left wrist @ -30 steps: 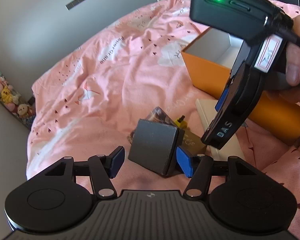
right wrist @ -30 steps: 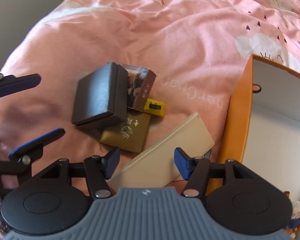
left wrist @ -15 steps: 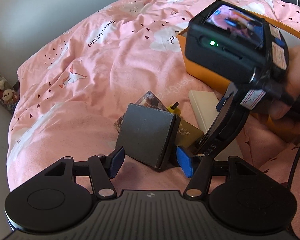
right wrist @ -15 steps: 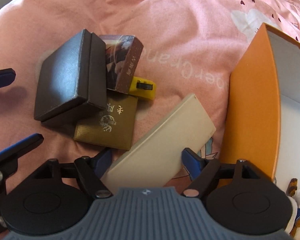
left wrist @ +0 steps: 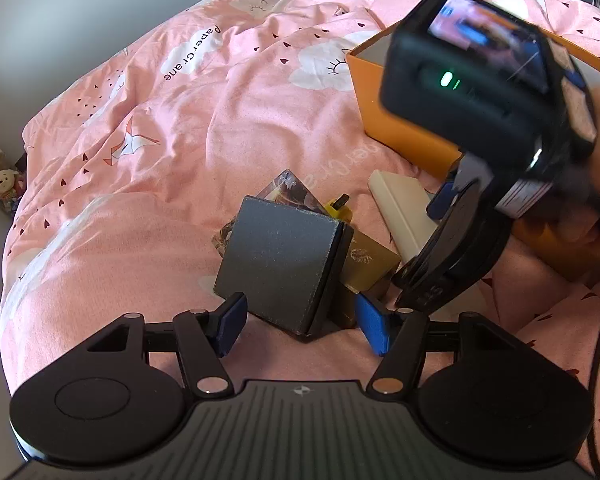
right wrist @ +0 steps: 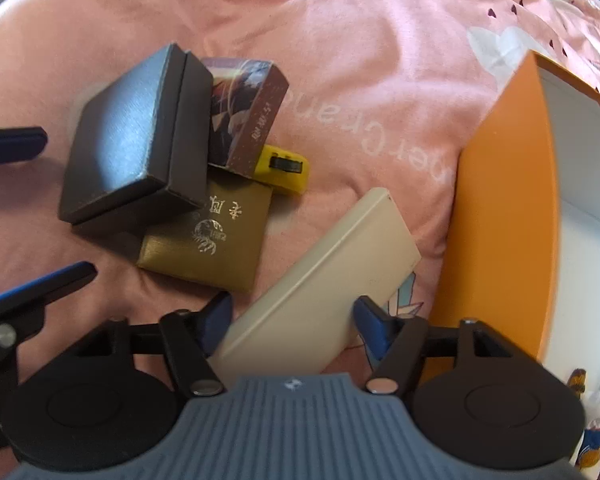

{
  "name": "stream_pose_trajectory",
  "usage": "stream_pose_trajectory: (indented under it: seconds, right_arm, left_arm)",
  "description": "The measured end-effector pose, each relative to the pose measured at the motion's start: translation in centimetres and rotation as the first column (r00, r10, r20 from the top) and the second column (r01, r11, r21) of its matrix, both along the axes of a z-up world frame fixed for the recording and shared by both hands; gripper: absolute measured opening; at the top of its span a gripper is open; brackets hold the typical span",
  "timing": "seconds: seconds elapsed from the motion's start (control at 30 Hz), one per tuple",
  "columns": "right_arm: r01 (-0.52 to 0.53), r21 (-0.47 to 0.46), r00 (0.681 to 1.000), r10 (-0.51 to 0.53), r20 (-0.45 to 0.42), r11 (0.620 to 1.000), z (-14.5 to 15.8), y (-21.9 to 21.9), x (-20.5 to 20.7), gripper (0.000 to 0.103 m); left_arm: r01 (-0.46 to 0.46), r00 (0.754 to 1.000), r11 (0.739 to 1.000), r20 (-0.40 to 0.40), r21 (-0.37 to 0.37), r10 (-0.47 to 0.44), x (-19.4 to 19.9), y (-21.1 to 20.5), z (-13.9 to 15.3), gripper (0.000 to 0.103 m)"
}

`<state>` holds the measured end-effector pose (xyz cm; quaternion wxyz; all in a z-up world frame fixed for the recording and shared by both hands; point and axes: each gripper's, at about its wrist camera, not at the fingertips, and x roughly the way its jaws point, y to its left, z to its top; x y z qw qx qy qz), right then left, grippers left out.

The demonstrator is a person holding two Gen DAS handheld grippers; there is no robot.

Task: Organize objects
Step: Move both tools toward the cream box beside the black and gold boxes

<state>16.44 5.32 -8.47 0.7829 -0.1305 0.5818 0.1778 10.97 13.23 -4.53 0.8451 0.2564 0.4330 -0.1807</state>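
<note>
On pink bedding (left wrist: 236,128), my left gripper (left wrist: 298,322) gapes around a black box (left wrist: 278,268); my right gripper (right wrist: 292,320) straddles a cream case (right wrist: 324,280), jaws wide, neither gripping.

Soft pink printed cloth on the bed (right wrist: 360,52). Matt, finely grained dark grey box (right wrist: 128,136), cardboard by the look. Glossy printed paper on the brown carton (right wrist: 252,116). Brushed gold packet (right wrist: 216,236) with shiny foil lettering. Smooth matt cream case (right wrist: 328,272). Yellow plastic piece (right wrist: 288,168). Smooth orange box (right wrist: 504,216), white inside.
</note>
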Motion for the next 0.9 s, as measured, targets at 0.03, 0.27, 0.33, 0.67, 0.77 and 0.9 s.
stream_pose_trajectory:
  seconds: [0.03, 0.27, 0.33, 0.67, 0.77, 0.9]
  right_arm:
    - [-0.012, 0.01, 1.0, 0.012, 0.003, 1.0, 0.4, -0.2, -0.2, 0.055]
    - [-0.067, 0.084, 0.997, 0.068, -0.02, 0.994, 2.4, -1.1, -1.0, 0.0]
    - [-0.067, 0.073, 0.997, 0.07, -0.039, 0.995, 2.1, -1.6, -1.0, 0.006]
    - [-0.388, 0.018, 0.92, 0.388, -0.049, 0.922, 3.9, -1.7, -1.4, 0.028]
    - [-0.53, -0.047, 0.847, 0.531, 0.012, 0.847, 4.6, -1.8, -1.6, 0.028]
    - [-0.637, -0.086, 0.769, 0.64, 0.012, 0.767, 4.9, -2.5, -0.9, 0.028]
  left_arm:
    - [0.001, 1.0, 1.0, -0.002, 0.0, -0.001, 0.0, 0.0, 0.0, 0.073]
    - [-0.078, 0.995, 0.997, -0.057, -0.027, 0.076, 0.1, -0.4, 0.4, 0.073]
    - [-0.137, 0.986, 0.989, -0.101, -0.058, 0.13, 0.1, -0.2, 0.7, 0.073]
    - [-0.36, 0.907, 0.901, -0.318, -0.243, 0.276, -0.4, 0.1, 0.6, 0.07]
    - [-0.362, 0.903, 0.892, -0.339, -0.271, 0.263, -0.5, -0.9, -0.1, 0.07]
    - [-0.4, 0.886, 0.86, -0.374, -0.316, 0.274, 0.2, -1.7, -1.5, 0.07]
